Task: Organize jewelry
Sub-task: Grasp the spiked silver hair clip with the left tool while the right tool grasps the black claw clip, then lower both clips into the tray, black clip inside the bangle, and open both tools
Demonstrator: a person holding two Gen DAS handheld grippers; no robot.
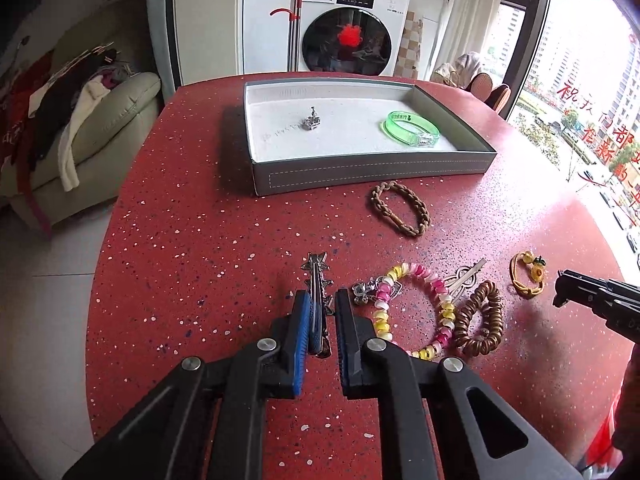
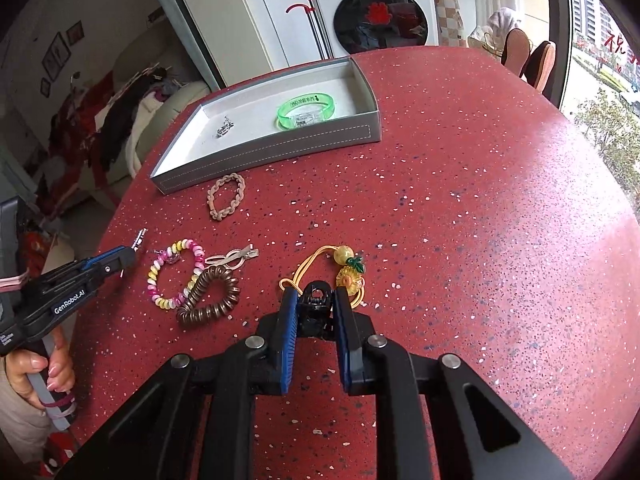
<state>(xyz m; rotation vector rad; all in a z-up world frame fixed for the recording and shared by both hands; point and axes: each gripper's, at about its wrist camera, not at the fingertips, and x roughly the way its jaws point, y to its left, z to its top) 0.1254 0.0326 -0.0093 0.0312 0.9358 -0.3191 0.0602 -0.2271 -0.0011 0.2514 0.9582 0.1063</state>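
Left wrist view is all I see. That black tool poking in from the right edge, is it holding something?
Observer: Yes. The right tool is shut on a black claw clip, which your view cuts off.
Operator: And who holds the left tool?
Observer: A hand wraps around its grey handle, at the lower left of the right wrist view.
Operator: Is anything written on it?
Observer: Yes. The left tool has white lettering on its side that reads GenRobot.AI.

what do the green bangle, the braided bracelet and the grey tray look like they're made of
Green bangle: translucent glossy plastic, probably; light passes through it.
Braided bracelet: matte brown cord or leather; woven strands show.
Grey tray: stitched leatherette outside, pale soft lining inside, apparently.
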